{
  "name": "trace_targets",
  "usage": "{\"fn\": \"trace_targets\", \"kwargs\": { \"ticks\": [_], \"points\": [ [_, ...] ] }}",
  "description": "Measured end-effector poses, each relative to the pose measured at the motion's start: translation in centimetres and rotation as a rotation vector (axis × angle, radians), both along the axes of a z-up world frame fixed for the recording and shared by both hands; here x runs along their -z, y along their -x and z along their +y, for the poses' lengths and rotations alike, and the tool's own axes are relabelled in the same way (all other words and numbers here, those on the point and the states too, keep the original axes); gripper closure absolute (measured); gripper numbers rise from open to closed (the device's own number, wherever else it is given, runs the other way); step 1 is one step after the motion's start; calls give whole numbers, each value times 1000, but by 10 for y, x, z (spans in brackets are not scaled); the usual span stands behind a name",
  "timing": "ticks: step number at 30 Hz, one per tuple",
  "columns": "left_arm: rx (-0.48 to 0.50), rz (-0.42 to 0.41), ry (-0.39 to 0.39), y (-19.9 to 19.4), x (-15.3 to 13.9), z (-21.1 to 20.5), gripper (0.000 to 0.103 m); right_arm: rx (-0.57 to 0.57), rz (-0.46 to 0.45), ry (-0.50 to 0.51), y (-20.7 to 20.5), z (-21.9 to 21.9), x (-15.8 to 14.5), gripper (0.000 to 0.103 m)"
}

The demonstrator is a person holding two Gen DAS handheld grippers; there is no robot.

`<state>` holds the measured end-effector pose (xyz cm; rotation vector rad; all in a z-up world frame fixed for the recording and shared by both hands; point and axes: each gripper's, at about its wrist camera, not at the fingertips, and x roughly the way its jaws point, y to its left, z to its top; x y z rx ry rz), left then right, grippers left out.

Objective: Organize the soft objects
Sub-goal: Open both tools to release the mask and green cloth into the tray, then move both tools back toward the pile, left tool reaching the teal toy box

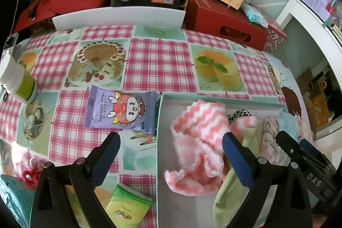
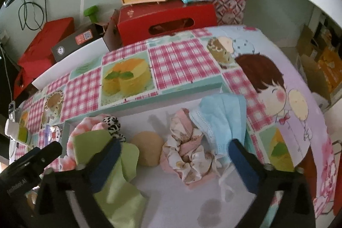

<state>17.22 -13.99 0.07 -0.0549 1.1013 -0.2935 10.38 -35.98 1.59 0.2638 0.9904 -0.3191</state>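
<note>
The left gripper (image 1: 171, 149) is built of black angular arms, with blue pads (image 1: 109, 155) lining the fingers and silver screws set at the joints. The right gripper (image 2: 173, 155) is made alike; white lettering is printed on the black housings of both.

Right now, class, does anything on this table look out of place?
Yes: two wipes packs, purple and green, lie on the tablecloth outside the tray, while the cloths sit inside it.
</note>
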Motion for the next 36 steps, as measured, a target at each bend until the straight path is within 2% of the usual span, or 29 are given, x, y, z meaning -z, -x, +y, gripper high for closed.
{"fn": "trace_targets", "kwargs": {
  "ticks": [11, 20, 28, 32, 36],
  "points": [
    [-24, -2, 23, -3, 1, 6, 7, 25, -11, 2, 0, -1, 1, 0],
    [-75, -25, 23, -9, -5, 25, 7, -10, -61, -28, -3, 9, -7, 0],
    [-181, -35, 19, -17, -13, 70, 7, -85, -99, -33, -10, 33, -15, 0],
    [-232, -7, 33, -21, -11, 96, 7, -135, -104, -40, -16, 51, -16, 0],
    [-264, 20, 6, -23, -4, 116, 7, -192, -102, -56, -23, 73, -15, 0]
  ]
}}
